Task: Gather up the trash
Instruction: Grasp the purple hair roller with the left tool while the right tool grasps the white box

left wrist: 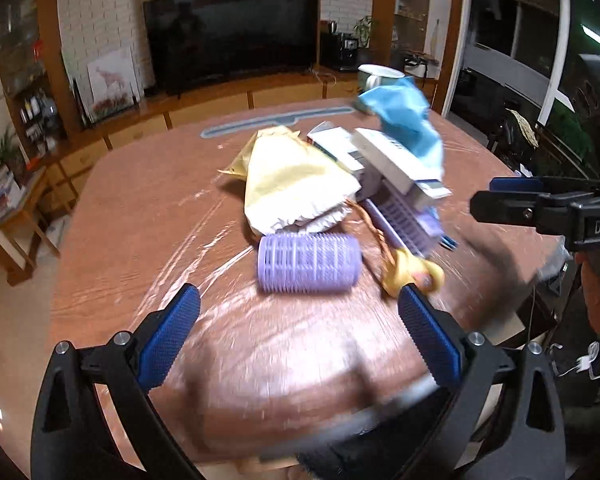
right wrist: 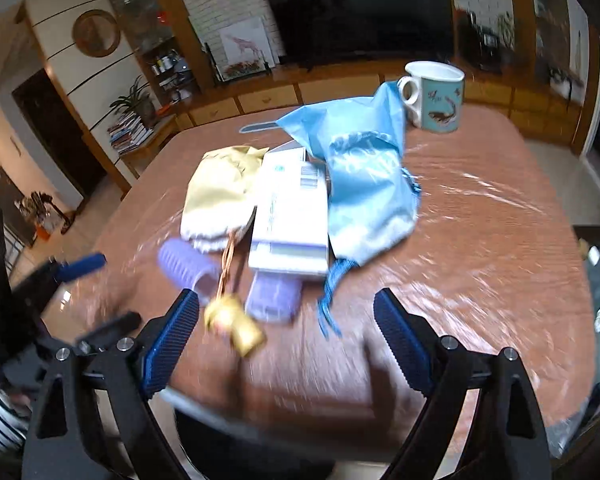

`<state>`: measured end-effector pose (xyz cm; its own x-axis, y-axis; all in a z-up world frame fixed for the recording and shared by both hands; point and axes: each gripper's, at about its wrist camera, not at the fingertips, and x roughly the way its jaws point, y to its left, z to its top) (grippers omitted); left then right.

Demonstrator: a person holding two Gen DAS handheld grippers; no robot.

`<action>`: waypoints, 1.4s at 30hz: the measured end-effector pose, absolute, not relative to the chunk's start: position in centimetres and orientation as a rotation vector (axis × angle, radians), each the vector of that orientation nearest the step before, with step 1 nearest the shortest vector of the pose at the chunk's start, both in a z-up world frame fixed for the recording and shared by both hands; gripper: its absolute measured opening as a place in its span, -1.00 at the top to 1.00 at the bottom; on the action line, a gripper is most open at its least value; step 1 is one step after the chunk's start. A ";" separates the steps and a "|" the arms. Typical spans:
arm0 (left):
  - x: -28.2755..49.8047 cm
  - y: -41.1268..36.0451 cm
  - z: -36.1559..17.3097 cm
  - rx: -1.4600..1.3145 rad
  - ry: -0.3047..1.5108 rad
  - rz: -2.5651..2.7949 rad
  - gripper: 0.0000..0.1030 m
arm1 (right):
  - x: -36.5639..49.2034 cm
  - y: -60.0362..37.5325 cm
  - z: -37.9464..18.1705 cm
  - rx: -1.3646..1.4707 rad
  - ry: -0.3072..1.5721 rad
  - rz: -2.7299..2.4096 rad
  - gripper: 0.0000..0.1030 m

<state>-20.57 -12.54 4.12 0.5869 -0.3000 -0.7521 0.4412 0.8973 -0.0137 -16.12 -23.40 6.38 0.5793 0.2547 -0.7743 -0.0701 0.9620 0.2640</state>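
Observation:
A heap of trash lies mid-table: a yellow pouch (left wrist: 292, 176) (right wrist: 220, 184), white boxes (left wrist: 396, 164) (right wrist: 292, 216), a crumpled blue bag (left wrist: 404, 120) (right wrist: 364, 184), two purple hair rollers (left wrist: 308, 262) (right wrist: 274, 296) and a gold trinket (left wrist: 412, 272) (right wrist: 236, 324) on a braided cord. My left gripper (left wrist: 299, 298) hangs open above the table, short of the near roller, with nothing between its pads. My right gripper (right wrist: 287, 298) is open too and holds nothing; the trinket and a roller lie just beyond its fingertips.
The brown table (left wrist: 140, 208) is covered in shiny plastic film. A white and teal mug (right wrist: 436, 96) stands behind the blue bag. A grey-blue strip (left wrist: 280, 120) lies at the far edge. A TV (left wrist: 232, 36) and wooden cabinets stand beyond. A dark blurred shape lies at the near edge.

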 end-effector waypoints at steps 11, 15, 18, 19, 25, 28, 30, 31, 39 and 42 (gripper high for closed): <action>-17.1 -13.8 0.7 0.261 0.907 -0.412 -0.93 | -9.9 -22.5 3.9 0.251 1.026 0.161 -0.70; -16.6 -13.7 1.2 0.249 0.902 -0.416 -0.91 | -8.6 -22.5 3.5 0.277 1.045 0.172 -0.65; -15.9 -13.9 1.2 0.251 0.920 -0.419 -0.64 | -8.4 -22.7 3.4 0.299 1.059 0.186 -0.35; -15.8 -13.9 1.1 0.248 0.933 -0.425 -0.49 | -8.3 -22.7 3.3 0.301 1.066 0.192 -0.28; -16.0 -13.0 1.2 0.200 0.938 -0.427 -0.40 | -9.3 -24.2 3.7 0.347 1.046 0.236 0.02; -16.2 -12.4 1.5 0.170 0.935 -0.426 -0.40 | -10.2 -24.8 4.4 0.388 1.024 0.264 0.02; -16.5 -12.2 1.9 0.162 0.930 -0.425 -0.40 | -11.0 -25.2 4.7 0.403 1.016 0.272 0.02; -16.7 -12.1 2.2 0.155 0.926 -0.423 -0.40 | -11.5 -25.5 5.0 0.412 1.009 0.279 0.02; -17.5 -11.5 3.7 0.116 0.903 -0.424 -0.40 | -14.2 -27.5 6.4 0.425 0.977 0.312 0.20; -17.3 -11.5 3.6 0.105 0.909 -0.422 -0.40 | -14.6 -28.0 5.2 0.345 1.005 0.261 0.20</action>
<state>-17.29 -11.46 3.55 0.5386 -0.3103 -0.7833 0.3983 0.9130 -0.0878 -14.57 -28.01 5.20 0.5128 0.3689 -0.7752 -0.0557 0.9154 0.3988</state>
